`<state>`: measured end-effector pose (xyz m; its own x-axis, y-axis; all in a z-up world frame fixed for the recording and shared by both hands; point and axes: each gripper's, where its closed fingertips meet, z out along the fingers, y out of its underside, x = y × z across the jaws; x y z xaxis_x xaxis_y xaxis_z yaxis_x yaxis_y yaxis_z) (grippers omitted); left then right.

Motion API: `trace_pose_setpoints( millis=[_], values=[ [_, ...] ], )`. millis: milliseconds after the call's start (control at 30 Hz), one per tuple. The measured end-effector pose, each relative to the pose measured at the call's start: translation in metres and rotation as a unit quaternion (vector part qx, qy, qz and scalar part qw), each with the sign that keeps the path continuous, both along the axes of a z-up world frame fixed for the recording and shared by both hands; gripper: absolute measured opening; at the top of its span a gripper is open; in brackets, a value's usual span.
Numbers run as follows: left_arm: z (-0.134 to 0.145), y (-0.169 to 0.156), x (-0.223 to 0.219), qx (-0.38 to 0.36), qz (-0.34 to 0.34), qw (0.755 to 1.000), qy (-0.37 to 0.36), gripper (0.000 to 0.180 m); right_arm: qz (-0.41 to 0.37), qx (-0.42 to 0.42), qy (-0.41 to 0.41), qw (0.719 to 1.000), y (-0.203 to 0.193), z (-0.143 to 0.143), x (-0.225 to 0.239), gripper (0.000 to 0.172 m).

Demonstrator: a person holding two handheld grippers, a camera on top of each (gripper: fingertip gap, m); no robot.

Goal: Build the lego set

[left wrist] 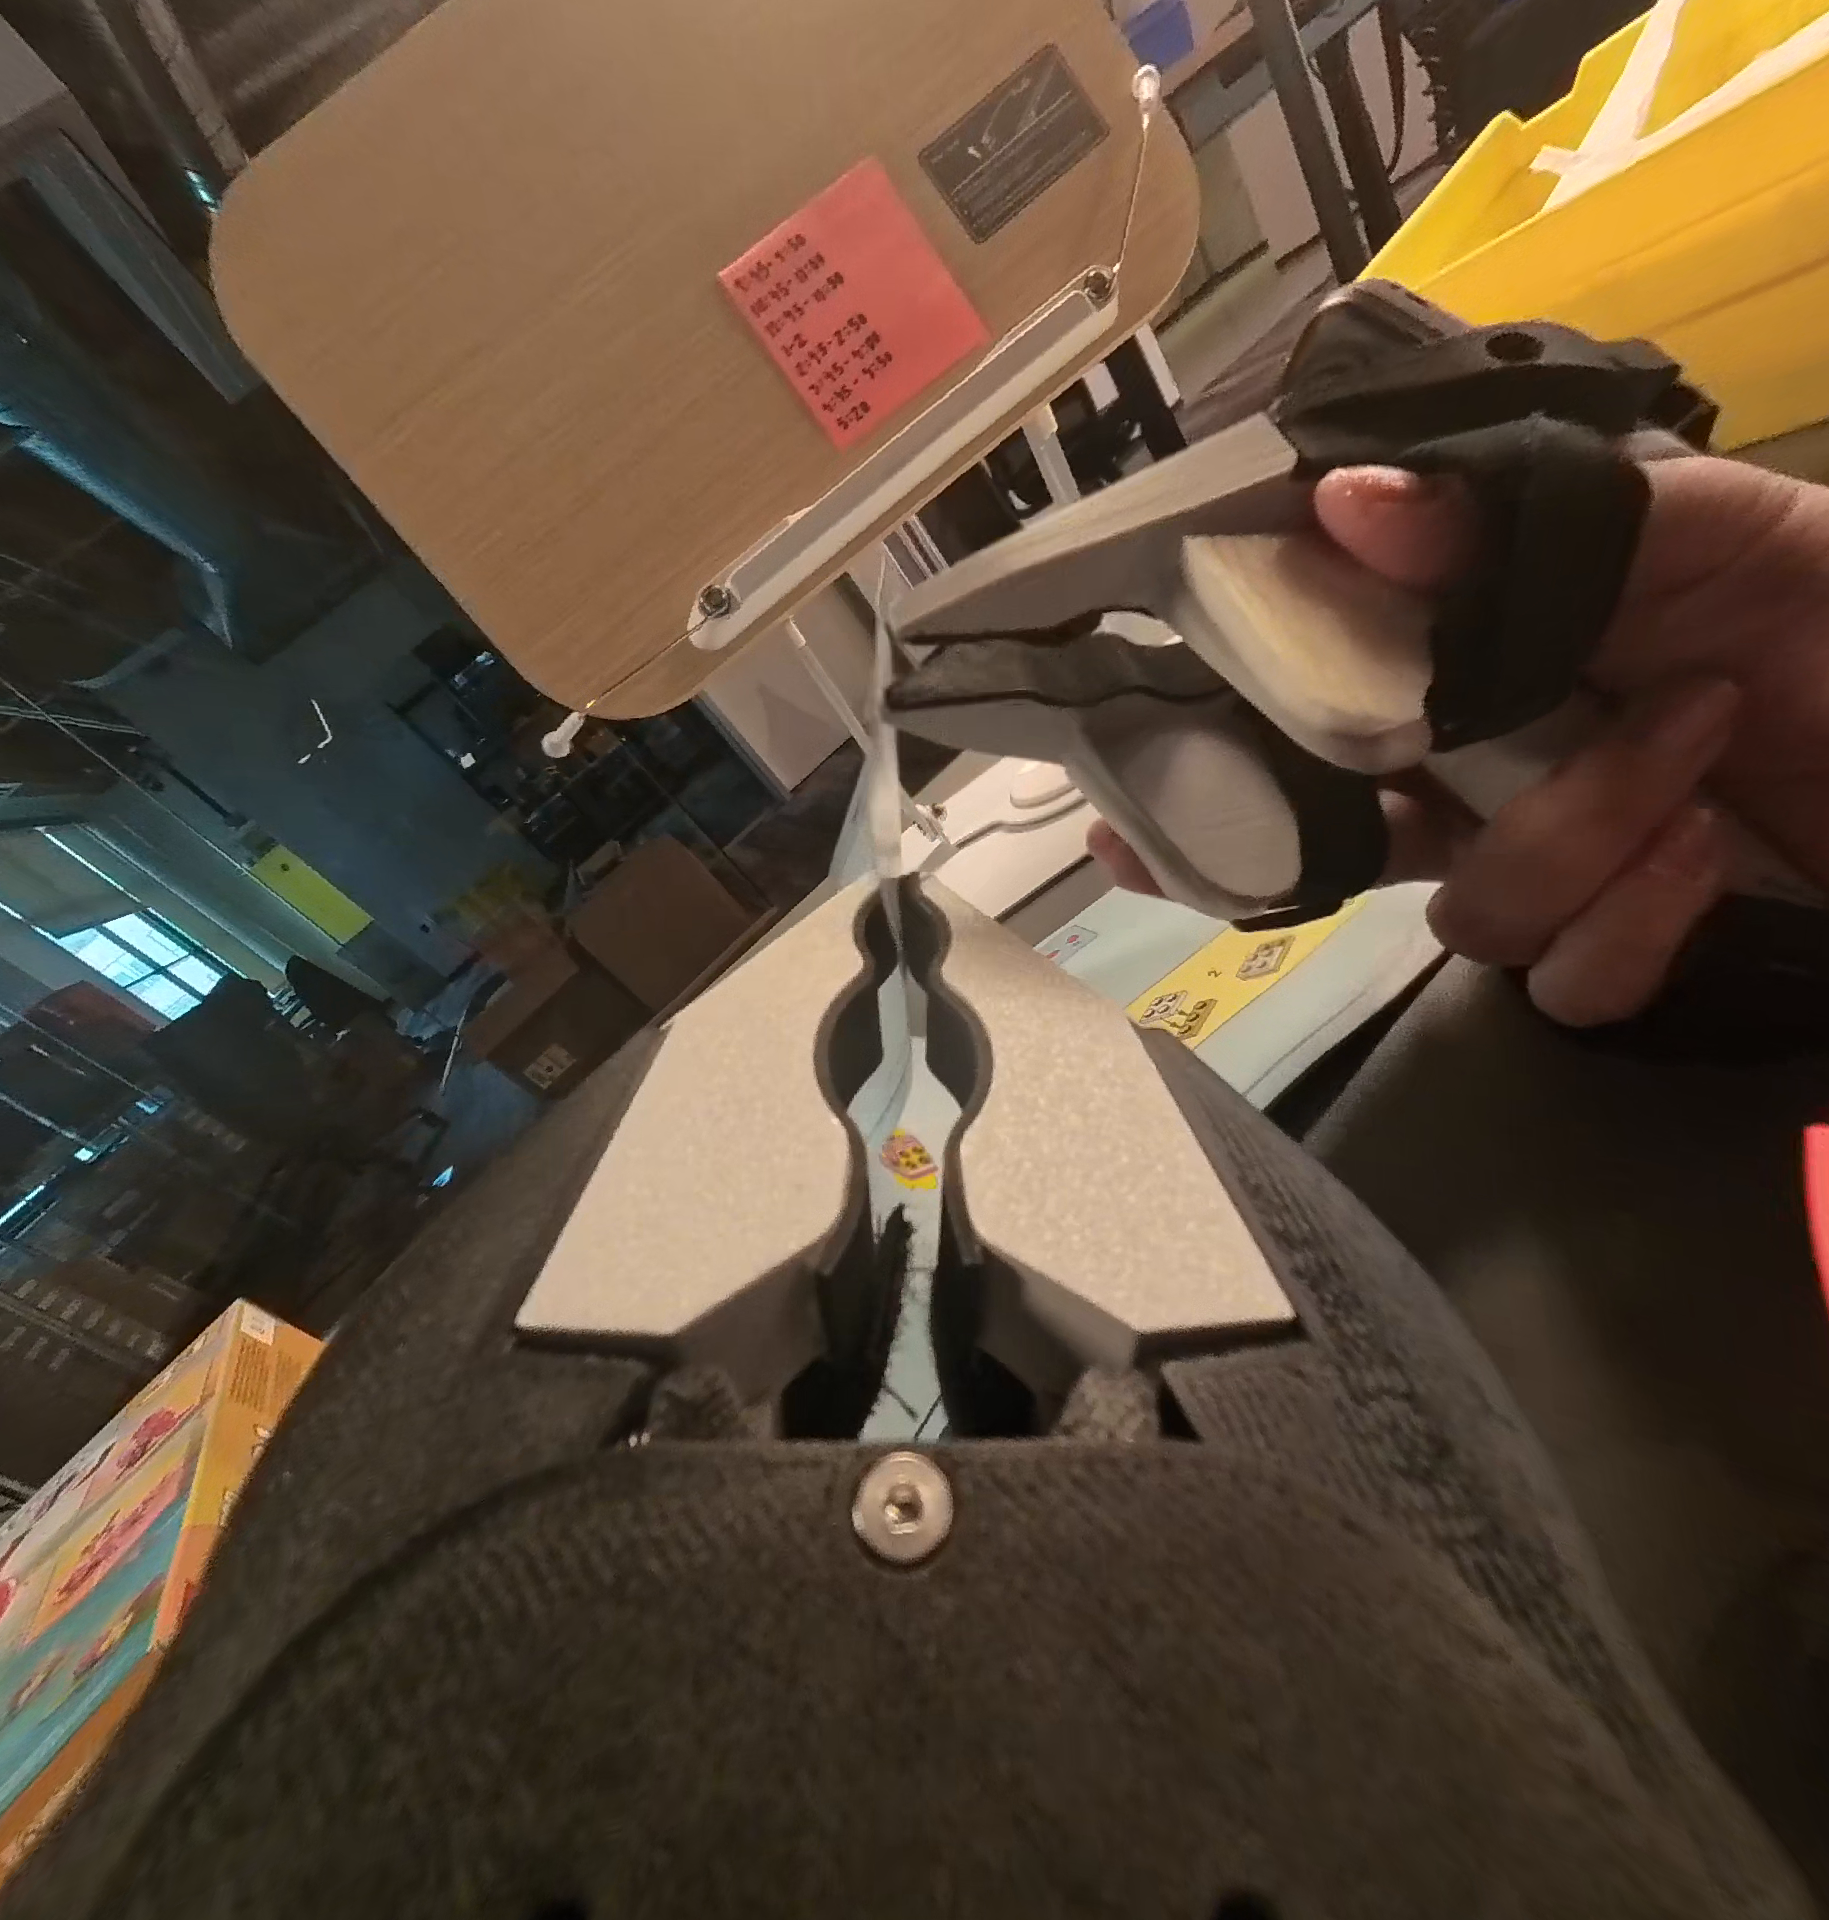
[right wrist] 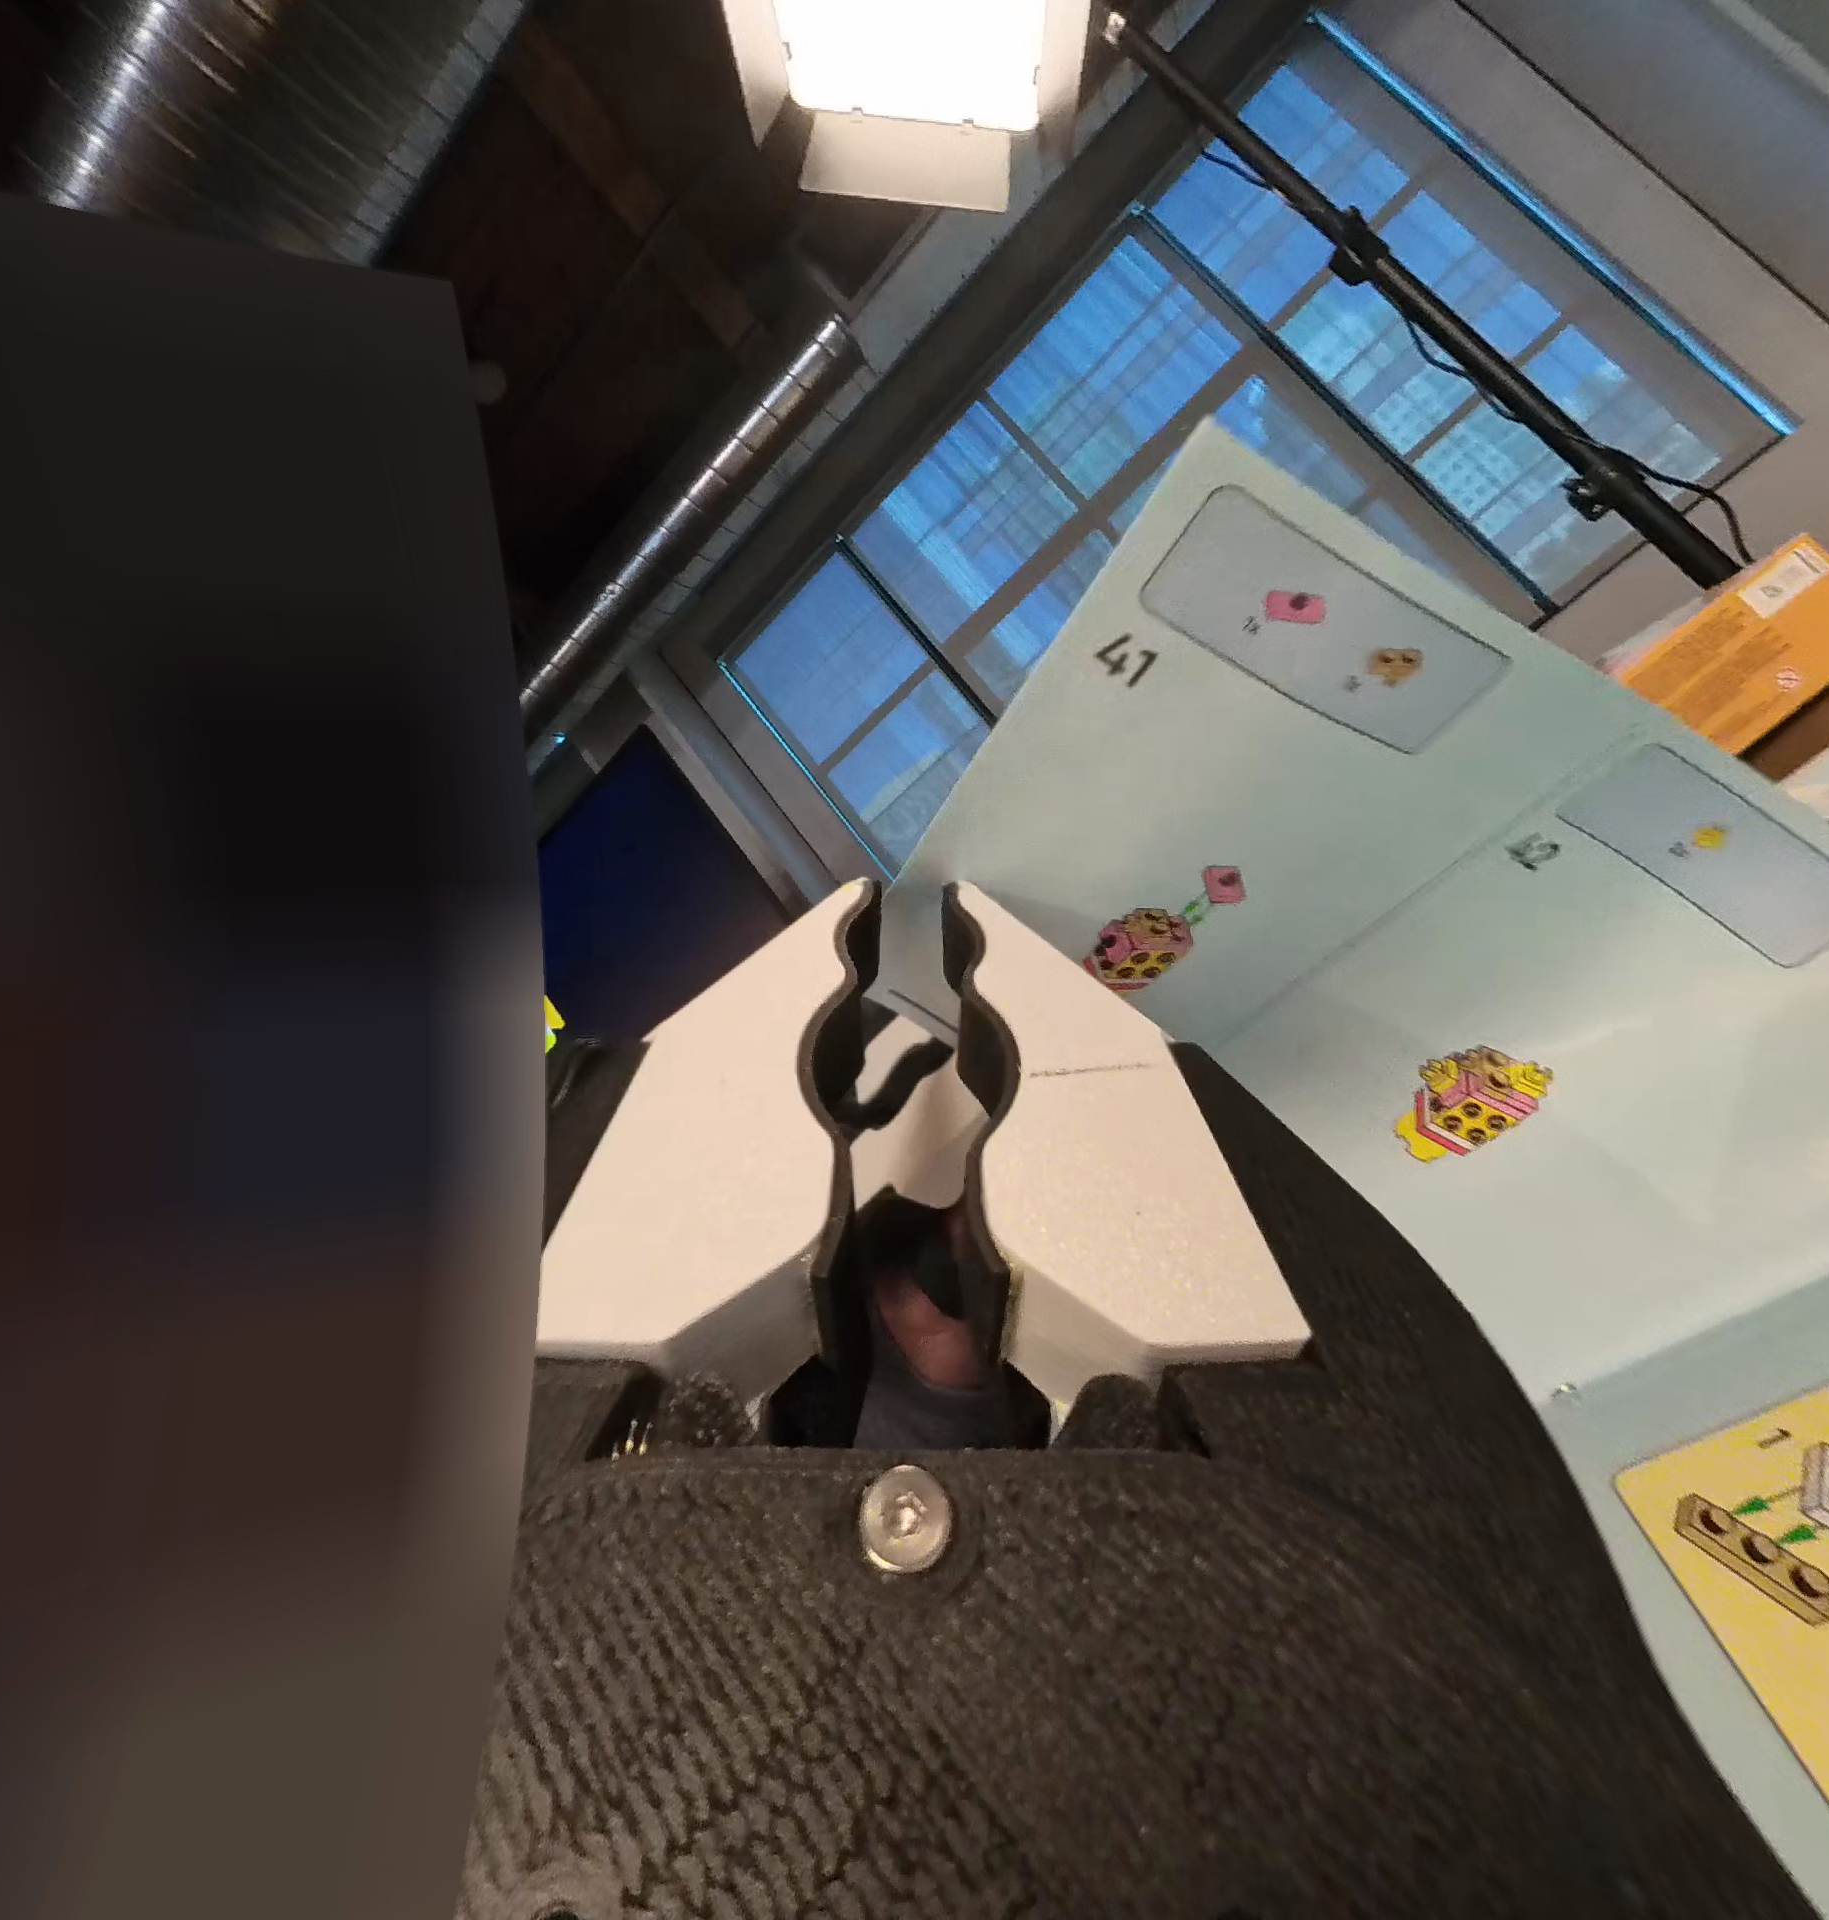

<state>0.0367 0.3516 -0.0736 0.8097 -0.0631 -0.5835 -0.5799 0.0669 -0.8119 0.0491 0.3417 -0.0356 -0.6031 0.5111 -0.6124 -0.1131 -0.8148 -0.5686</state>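
Pinching the thin edge of the pale blue booklet [right wrist: 1305,1039], the left gripper [left wrist: 895,899] has its tongs pressed together on the paper. The right gripper [right wrist: 910,906] has its tongs spread a little, with a page corner between them (not squeezed). The paper could rip or slip out if the grippers pull apart hard. I count two grippers, one booklet, one hand [left wrist: 1668,727] and one pink note [left wrist: 853,312].

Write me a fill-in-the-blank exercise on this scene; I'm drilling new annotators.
The left gripper is ___ on a page of the instruction booklet.
The right gripper has its jaws ___.
The bin behind the hand is coloured ___.
Missing words: shut; open; yellow.
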Motion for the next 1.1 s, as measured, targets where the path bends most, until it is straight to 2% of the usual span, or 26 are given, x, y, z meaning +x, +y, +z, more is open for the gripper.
trace_pose_setpoints(
  millis=[300, 567, 667, 767, 967, 1100],
  values=[
    [-0.001, 0.0, 0.005, -0.001, -0.003, 1.0, 0.023, 0.0, -0.009, 0.007, -0.009, 1.0, 0.001, -0.002, -0.001, 0.005],
    [-0.001, -0.001, 0.0, 0.002, 0.008, 0.999, 0.036, 0.0, -0.076, 0.01, -0.042, 0.996, 0.02, -0.009, -0.004, 0.037],
    [-0.004, -0.001, 0.001, -0.002, 0.014, 0.998, 0.064, 0.0, -0.097, 0.007, -0.047, 0.994, 0.027, -0.01, -0.002, 0.041],
    [-0.007, -0.001, 0.001, -0.003, 0.021, 0.994, 0.105, 0.0, -0.123, -0.001, -0.056, 0.991, 0.038, -0.012, 0.0, 0.036],
    [-0.012, 0.0, 0.005, -0.008, 0.021, 0.991, 0.133, 0.0, -0.14, -0.017, -0.063, 0.988, 0.049, -0.015, 0.004, 0.017],
    [-0.019, 0.0, 0.01, -0.04, -0.001, 0.993, 0.114, 0.001, -0.159, -0.001, -0.073, 0.985, 0.051, -0.017, 0.004, 0.002]
  ],
)
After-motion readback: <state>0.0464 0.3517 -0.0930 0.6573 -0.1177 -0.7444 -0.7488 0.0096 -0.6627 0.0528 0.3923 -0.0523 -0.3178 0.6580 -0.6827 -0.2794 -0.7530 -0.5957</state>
